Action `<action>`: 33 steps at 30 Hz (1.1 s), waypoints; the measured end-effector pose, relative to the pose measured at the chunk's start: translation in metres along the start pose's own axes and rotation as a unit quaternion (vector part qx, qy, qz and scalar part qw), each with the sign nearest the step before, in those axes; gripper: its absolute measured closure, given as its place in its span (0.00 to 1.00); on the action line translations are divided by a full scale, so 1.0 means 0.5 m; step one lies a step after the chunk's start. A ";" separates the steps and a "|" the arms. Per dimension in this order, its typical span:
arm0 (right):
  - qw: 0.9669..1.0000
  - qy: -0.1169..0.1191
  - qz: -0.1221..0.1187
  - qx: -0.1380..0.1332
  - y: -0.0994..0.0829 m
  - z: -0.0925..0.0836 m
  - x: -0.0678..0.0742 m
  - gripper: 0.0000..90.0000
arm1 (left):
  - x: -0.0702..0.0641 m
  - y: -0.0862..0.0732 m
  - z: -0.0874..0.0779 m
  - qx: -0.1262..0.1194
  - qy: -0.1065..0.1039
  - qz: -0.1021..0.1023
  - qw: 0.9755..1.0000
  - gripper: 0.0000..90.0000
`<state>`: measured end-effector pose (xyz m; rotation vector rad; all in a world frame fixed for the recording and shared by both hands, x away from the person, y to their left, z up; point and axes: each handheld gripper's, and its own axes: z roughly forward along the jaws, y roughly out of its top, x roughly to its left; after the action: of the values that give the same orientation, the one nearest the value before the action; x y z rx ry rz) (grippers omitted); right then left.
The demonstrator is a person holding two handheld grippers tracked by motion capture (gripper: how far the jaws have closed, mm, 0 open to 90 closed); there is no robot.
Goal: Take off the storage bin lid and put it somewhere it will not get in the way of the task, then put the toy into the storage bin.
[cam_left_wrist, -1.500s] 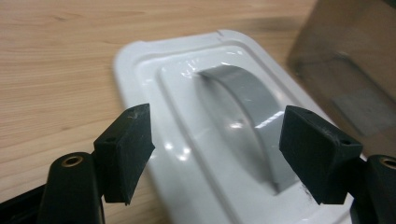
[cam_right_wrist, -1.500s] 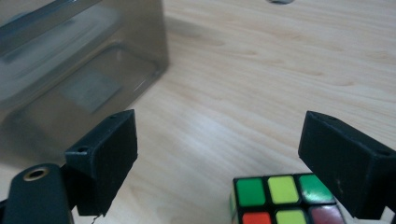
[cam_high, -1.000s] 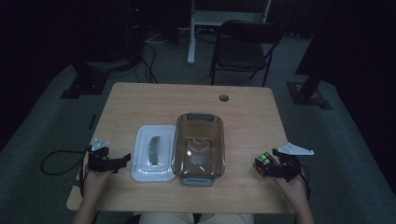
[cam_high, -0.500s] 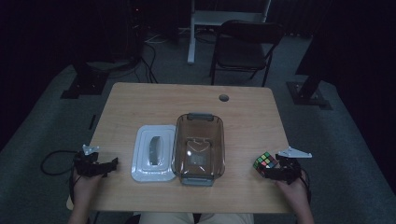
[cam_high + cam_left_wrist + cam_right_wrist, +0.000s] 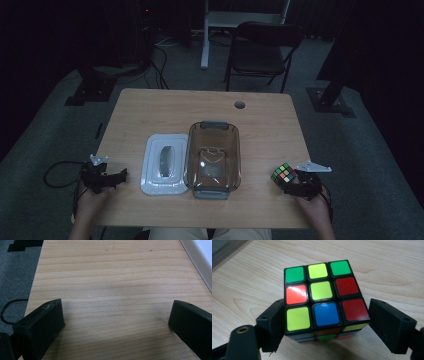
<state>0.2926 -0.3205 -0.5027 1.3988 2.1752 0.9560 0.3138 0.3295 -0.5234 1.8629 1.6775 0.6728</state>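
A Rubik's cube (image 5: 282,174) (image 5: 322,297) sits on the wooden table (image 5: 200,110) near its front right corner. My right gripper (image 5: 287,184) (image 5: 324,315) reaches it from the near side. Its jaws have just been closing, and they now stand against the cube's two sides, the cube between them. My left gripper (image 5: 119,177) (image 5: 115,312) rests low at the table's front left edge. Its jaws are wide apart over bare wood with nothing between them.
A clear brownish tub (image 5: 190,150) stands in the middle of the table, with its white lid (image 5: 165,165) flat beside it on the left. A cable hole (image 5: 240,105) is at the far side. A chair (image 5: 262,50) stands beyond the table.
My right gripper has sunk a little and its jaws have closed in on the cube. My left gripper has shifted slightly left and toward the near edge.
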 end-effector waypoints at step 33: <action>0.999 0.016 -0.030 -0.024 0.065 -0.039 0.013 0.37 | -0.003 -0.001 0.000 -0.002 -0.001 0.000 1.000 0.01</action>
<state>0.2983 -0.3122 -0.4657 1.2980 2.1887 1.0097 0.3136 0.3279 -0.5238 1.8602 1.6734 0.6749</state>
